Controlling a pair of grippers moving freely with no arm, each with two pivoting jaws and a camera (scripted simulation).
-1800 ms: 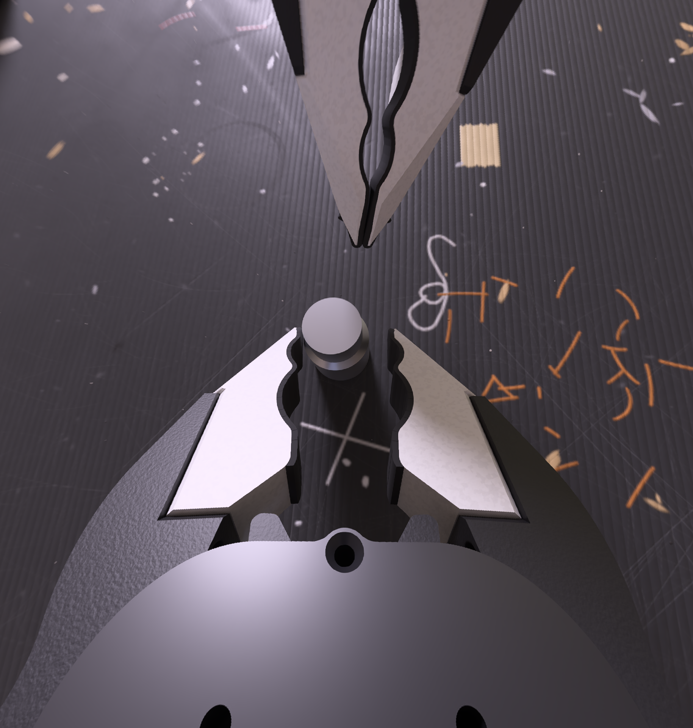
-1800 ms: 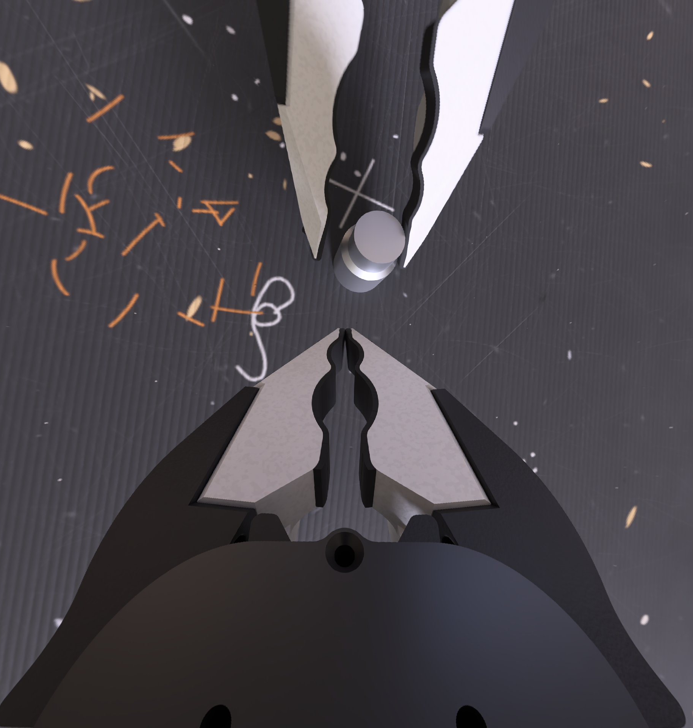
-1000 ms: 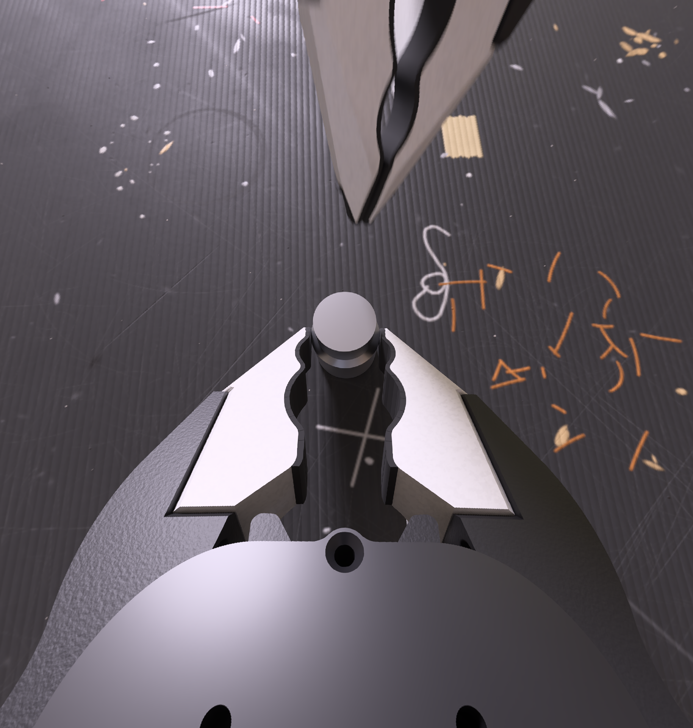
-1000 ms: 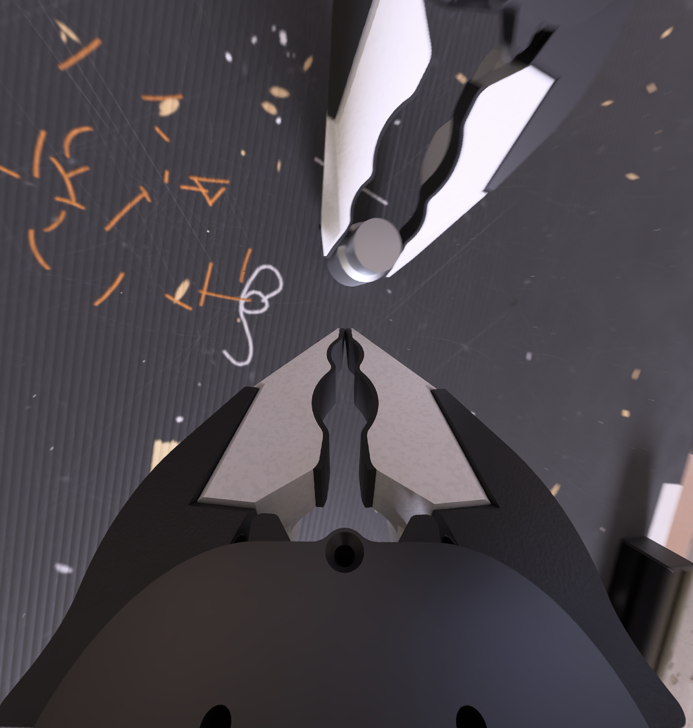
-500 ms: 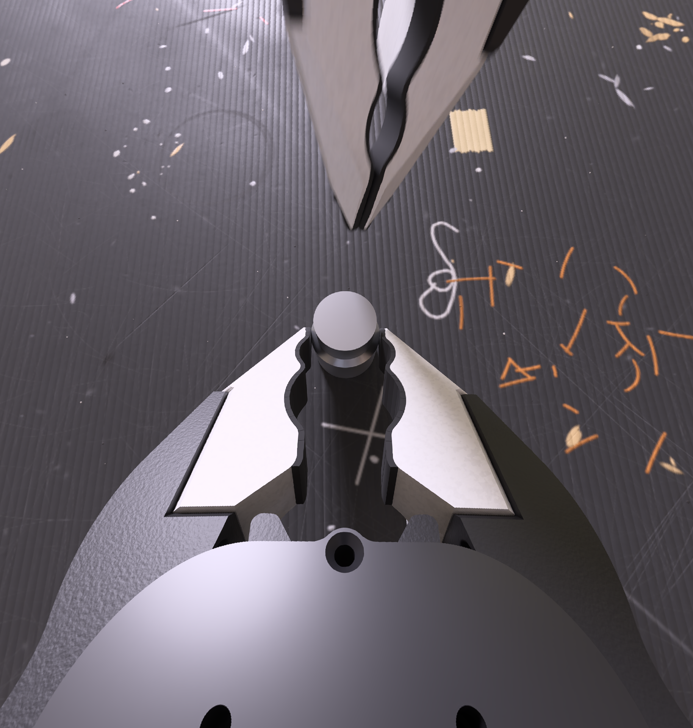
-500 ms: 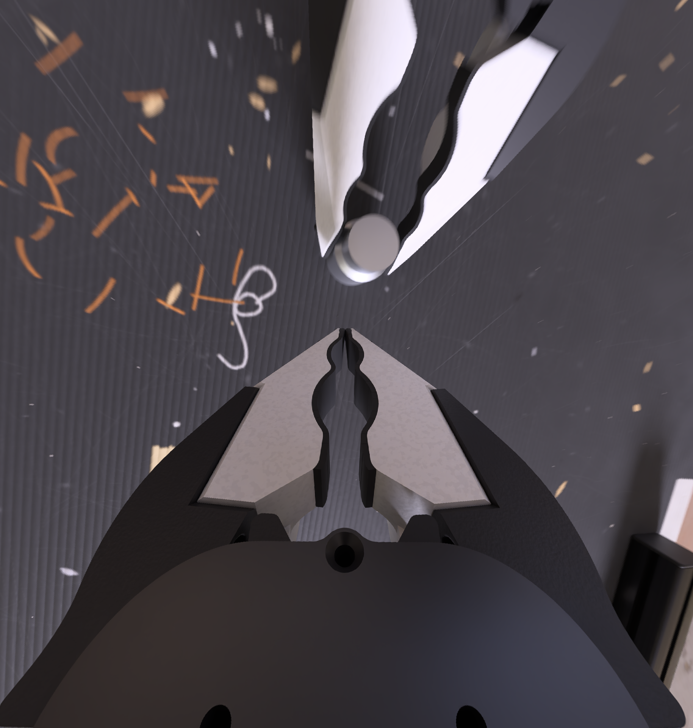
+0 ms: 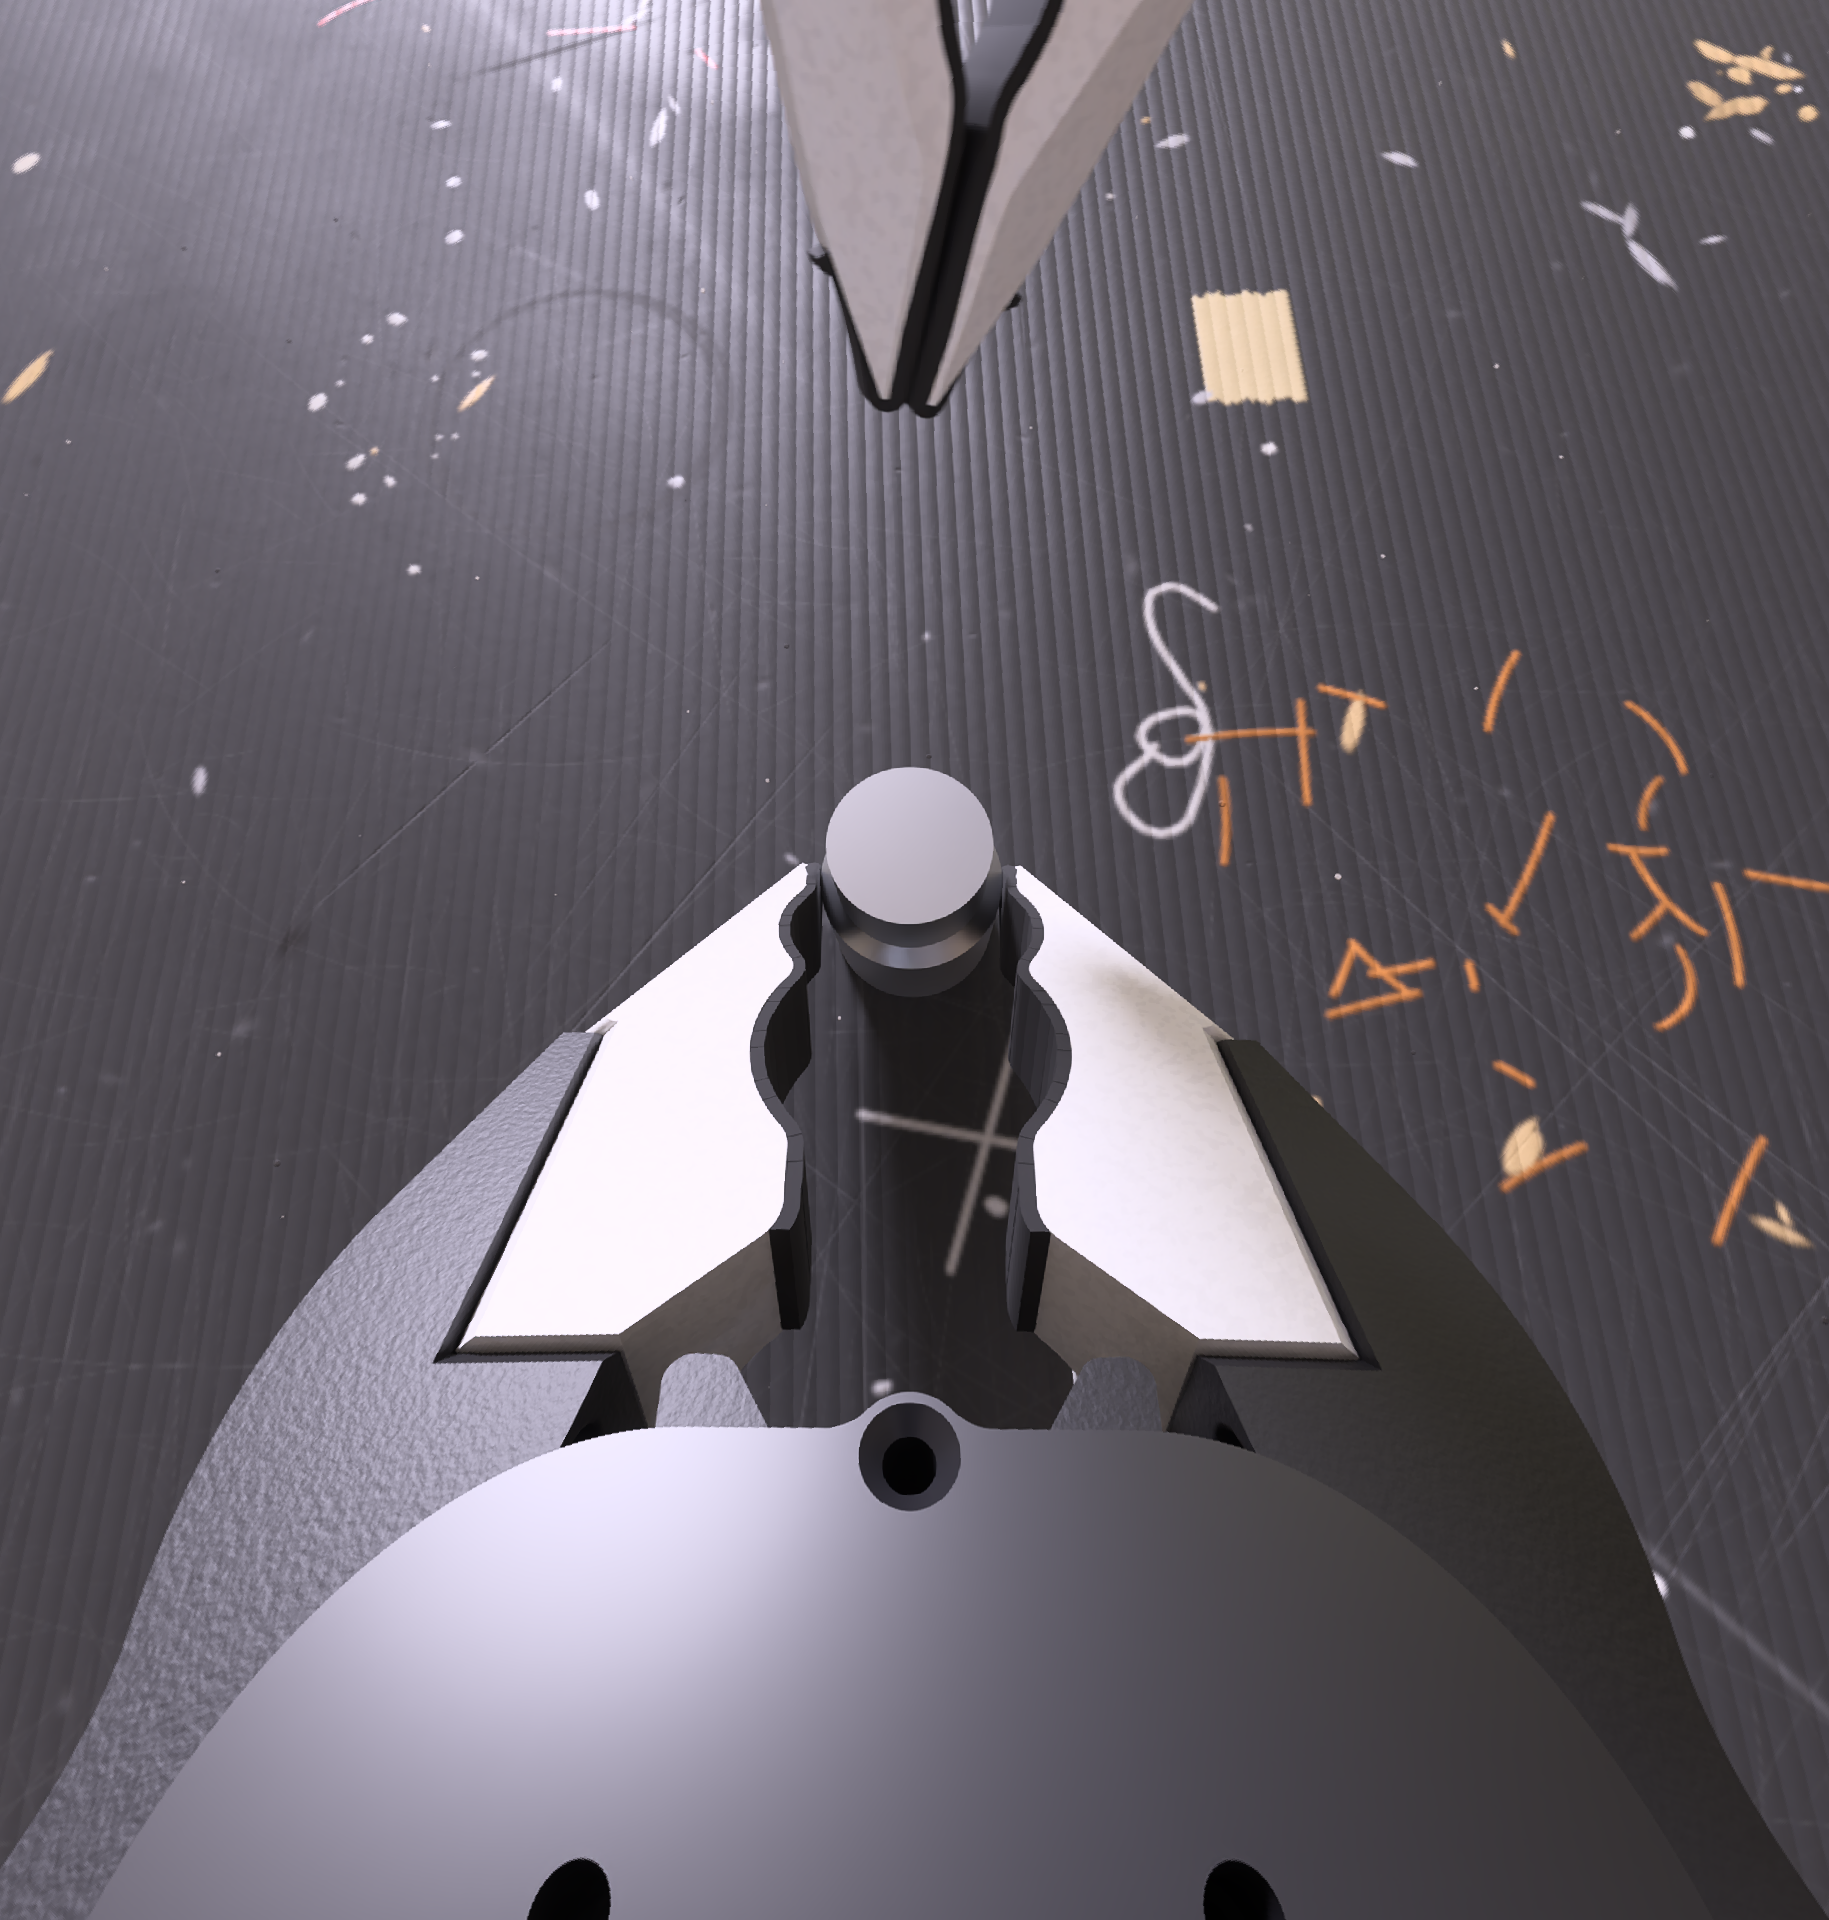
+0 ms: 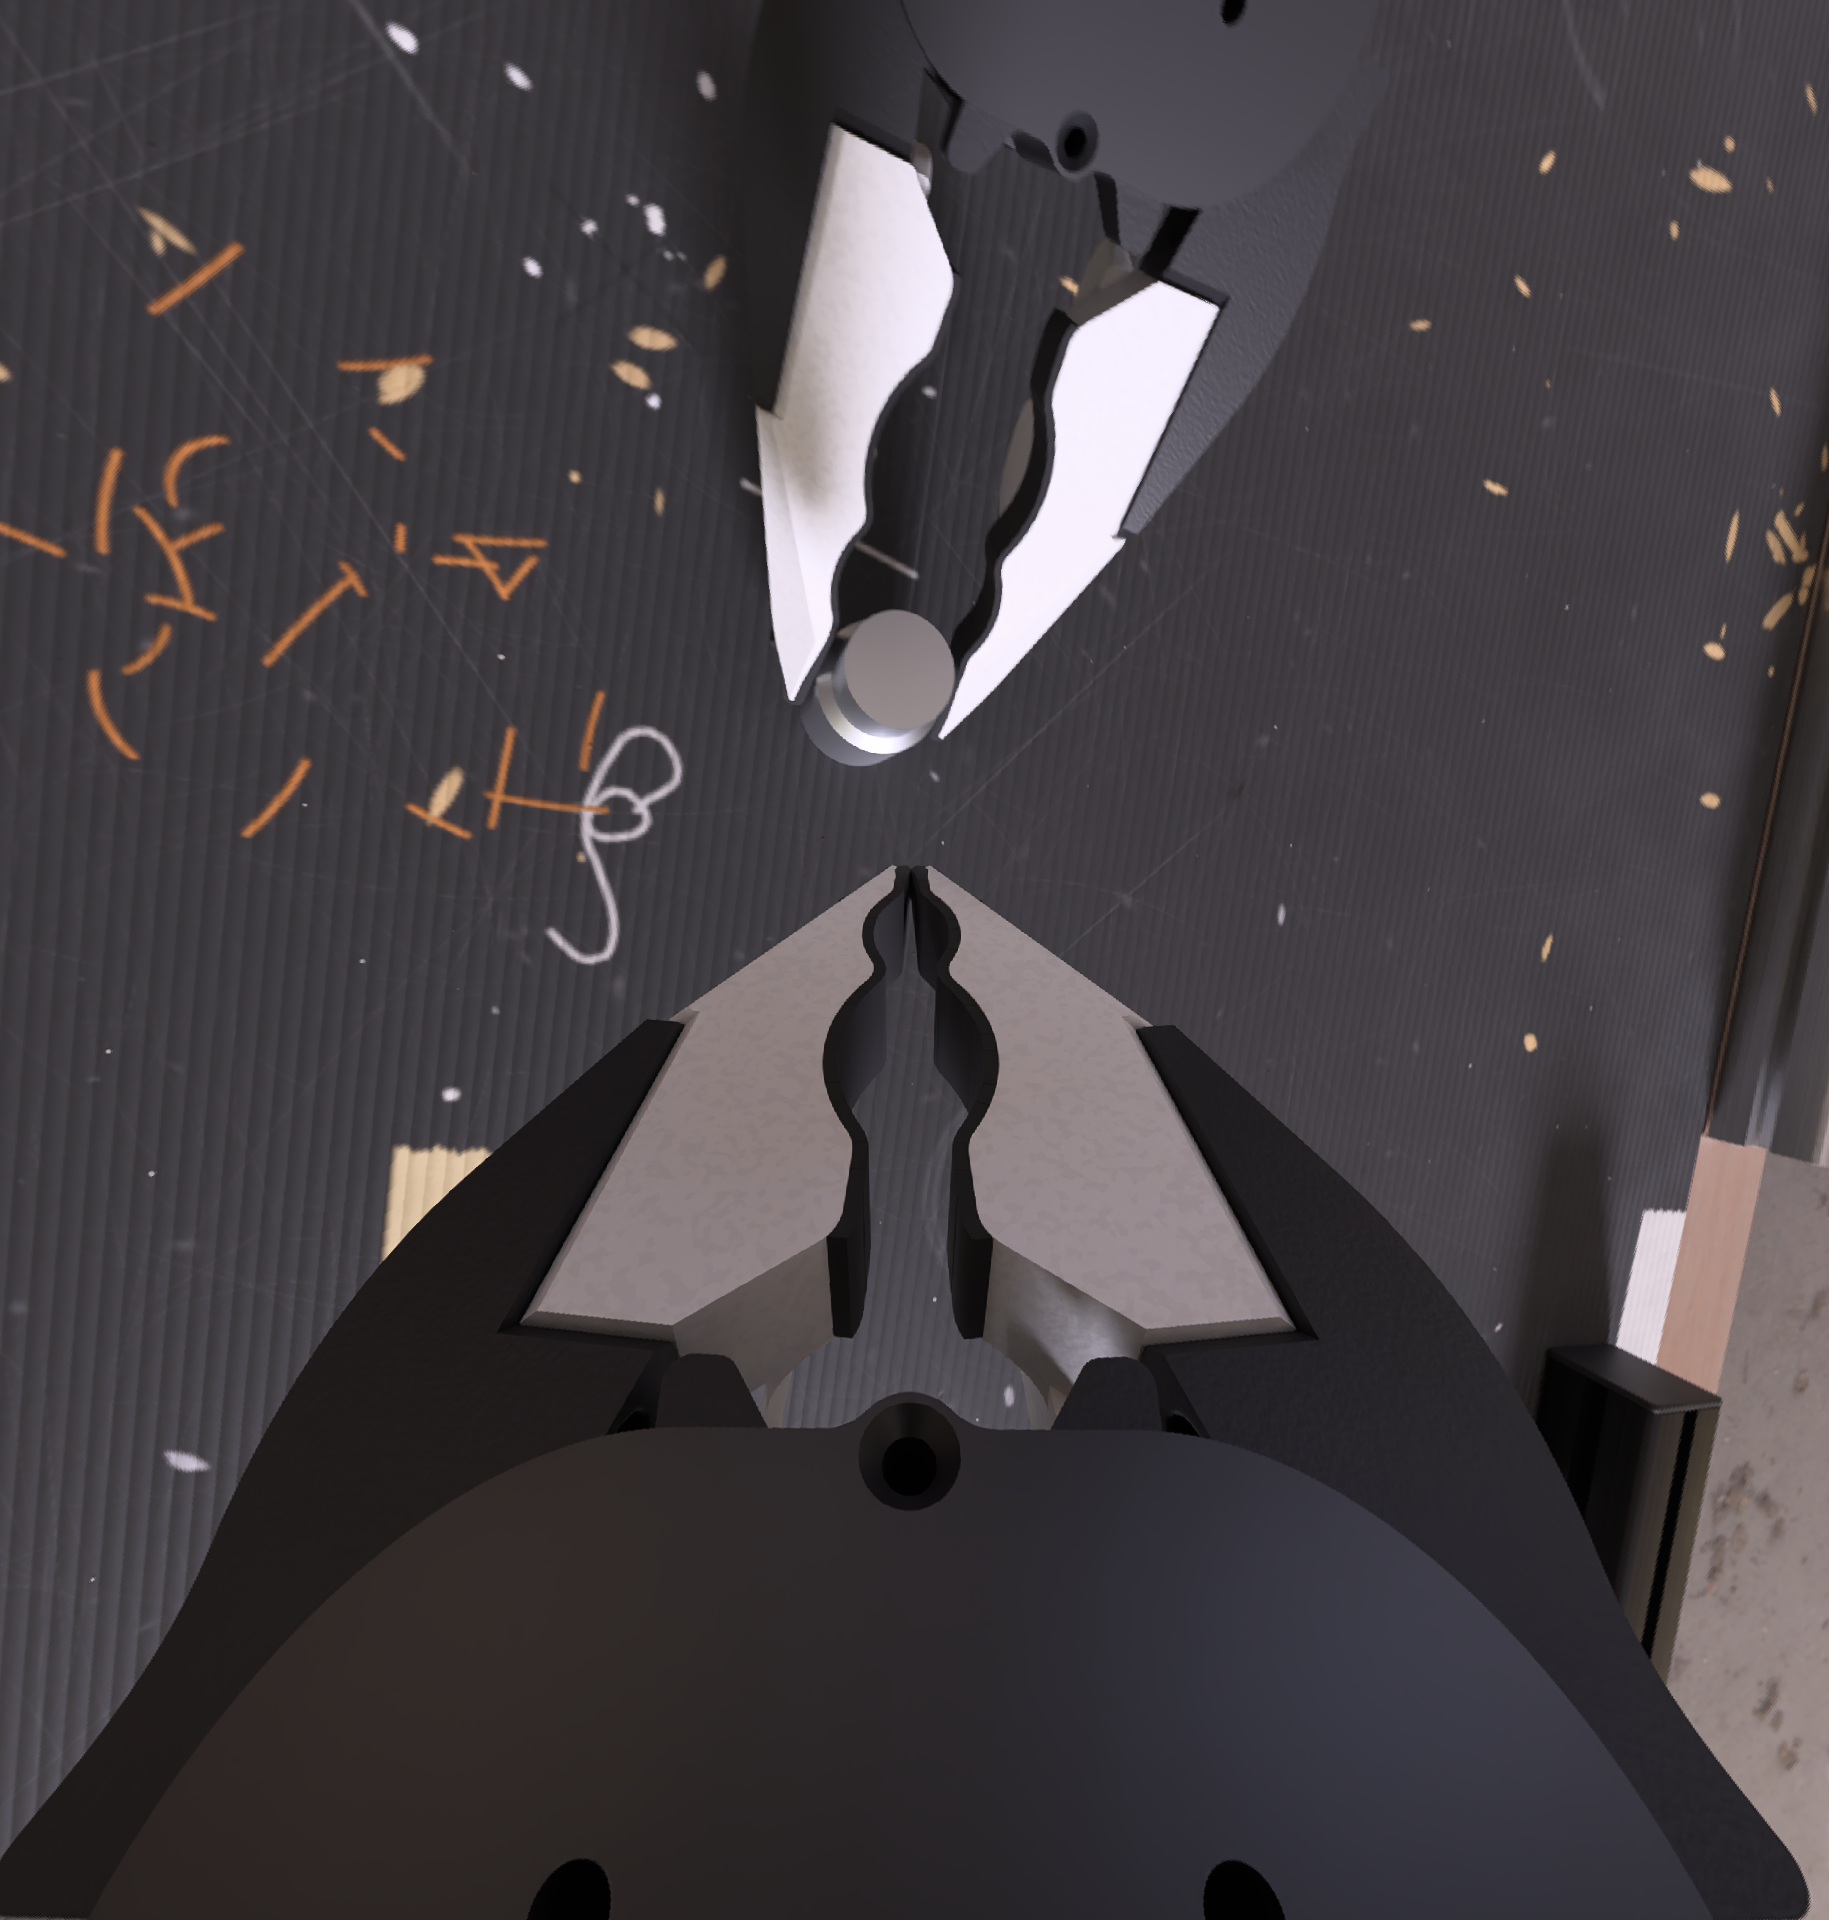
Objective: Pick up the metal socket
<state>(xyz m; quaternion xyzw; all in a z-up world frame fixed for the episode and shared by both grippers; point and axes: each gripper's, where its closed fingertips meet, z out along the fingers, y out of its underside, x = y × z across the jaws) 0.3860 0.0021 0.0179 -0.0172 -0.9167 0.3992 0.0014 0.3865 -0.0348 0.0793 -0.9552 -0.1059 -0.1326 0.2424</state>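
The metal socket is a short grey cylinder with a flat round top. My left gripper is shut on it at the fingertips and holds it upright above the dark ribbed mat. In the right wrist view the socket shows between the left gripper's white fingers. My right gripper is shut and empty, its tips pointing at the socket from a short way off. It also shows in the left wrist view, beyond the socket.
The dark mat bears orange marks, a white scribble, a white cross, a tan patch and scattered chips. In the right wrist view the mat's right edge, a black box and a speckled surface lie at the right.
My left gripper closed on the socket and has lifted it off the mat. The right gripper has drawn back and risen, staying shut.
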